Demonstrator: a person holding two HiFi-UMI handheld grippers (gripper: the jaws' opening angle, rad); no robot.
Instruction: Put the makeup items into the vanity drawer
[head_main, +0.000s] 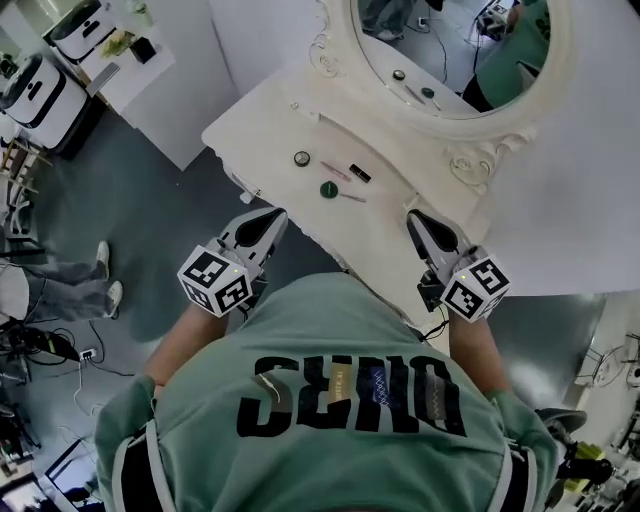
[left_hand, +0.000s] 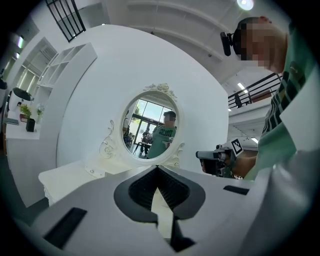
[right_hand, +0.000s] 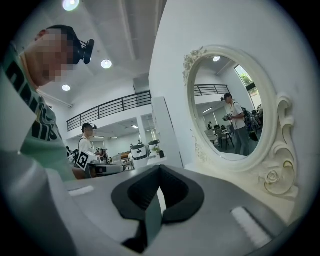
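White vanity top (head_main: 262, 125): round compact (head_main: 302, 158), green pot (head_main: 328, 189), black tube (head_main: 360, 173), lying loose. Left gripper (head_main: 274, 215), right gripper (head_main: 416, 217): jaws closed, empty.

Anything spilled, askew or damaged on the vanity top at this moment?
Nothing stands out. A round compact, a green round piece and a dark tube lie loose on the vanity top, unspilled. The left tool and right tool are shut and empty.
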